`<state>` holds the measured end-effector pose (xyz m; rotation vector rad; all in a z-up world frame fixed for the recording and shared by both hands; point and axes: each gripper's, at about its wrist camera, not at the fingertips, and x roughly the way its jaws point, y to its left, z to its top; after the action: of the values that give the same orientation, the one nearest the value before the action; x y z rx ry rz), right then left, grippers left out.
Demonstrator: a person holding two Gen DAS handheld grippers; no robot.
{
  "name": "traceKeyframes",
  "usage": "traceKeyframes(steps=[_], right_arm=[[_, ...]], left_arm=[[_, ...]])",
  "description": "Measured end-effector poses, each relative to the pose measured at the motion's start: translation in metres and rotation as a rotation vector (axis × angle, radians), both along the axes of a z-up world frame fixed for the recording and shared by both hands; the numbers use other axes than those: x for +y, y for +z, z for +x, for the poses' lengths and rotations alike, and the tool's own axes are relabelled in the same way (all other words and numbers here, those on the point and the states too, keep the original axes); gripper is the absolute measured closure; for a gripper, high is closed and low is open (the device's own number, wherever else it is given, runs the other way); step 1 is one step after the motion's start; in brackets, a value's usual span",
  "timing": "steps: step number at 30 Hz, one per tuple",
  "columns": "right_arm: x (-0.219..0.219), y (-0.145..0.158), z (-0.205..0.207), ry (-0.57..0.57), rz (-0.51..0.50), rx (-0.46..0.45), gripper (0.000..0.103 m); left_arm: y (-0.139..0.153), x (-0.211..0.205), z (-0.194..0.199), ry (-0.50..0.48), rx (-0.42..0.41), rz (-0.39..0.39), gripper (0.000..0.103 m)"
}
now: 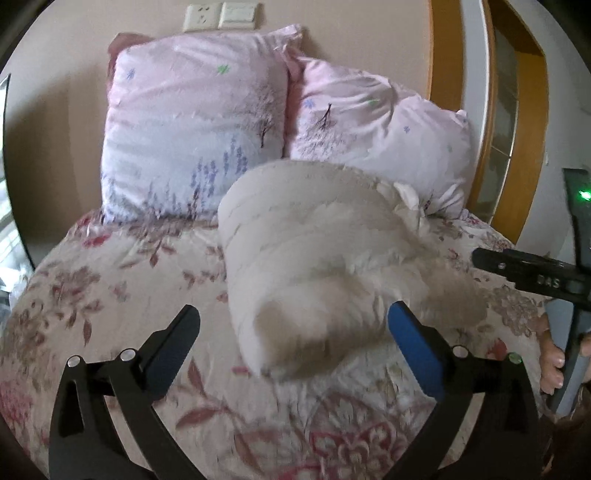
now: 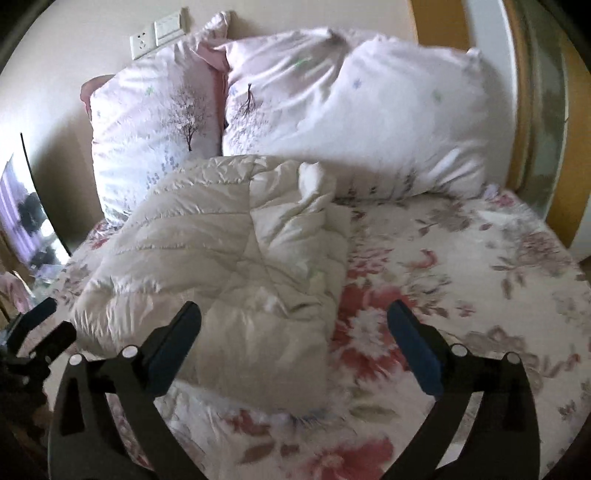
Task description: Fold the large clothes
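Lying folded on the floral-print bedspread, toward its head edge, the cream quilted puffy jacket rests against two pink printed pillows. Left gripper and right gripper: both spread wide, pinching nothing, clear of the jacket.

Two floral pillows lean against the wall beneath a socket.

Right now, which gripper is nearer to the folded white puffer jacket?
Too close to call. In its own view, the left gripper stands open just before the jacket. In its view, the right gripper is open over the jacket's near right edge. Neither touches it.
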<state>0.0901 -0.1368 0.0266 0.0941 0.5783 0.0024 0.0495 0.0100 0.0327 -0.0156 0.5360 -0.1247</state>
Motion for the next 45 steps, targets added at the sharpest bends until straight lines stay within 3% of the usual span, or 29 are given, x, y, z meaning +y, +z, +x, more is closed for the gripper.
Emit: traceKeyframes(steps=[8,18,45], right_arm=[[0.016,-0.028,-0.032,0.051,0.012,0.082,0.002],[0.035,-0.059,-0.031,0.063,-0.025,0.249,0.002],[0.038,-0.074,-0.023,0.064,-0.044,0.324,0.002]], left_arm=[[-0.025,0.003,-0.013,0.081,0.126,0.023,0.001],[-0.042,-0.003,-0.01,0.129,0.27,0.094,0.001],[-0.048,-0.013,-0.003,0.125,0.328,0.132,0.001]])
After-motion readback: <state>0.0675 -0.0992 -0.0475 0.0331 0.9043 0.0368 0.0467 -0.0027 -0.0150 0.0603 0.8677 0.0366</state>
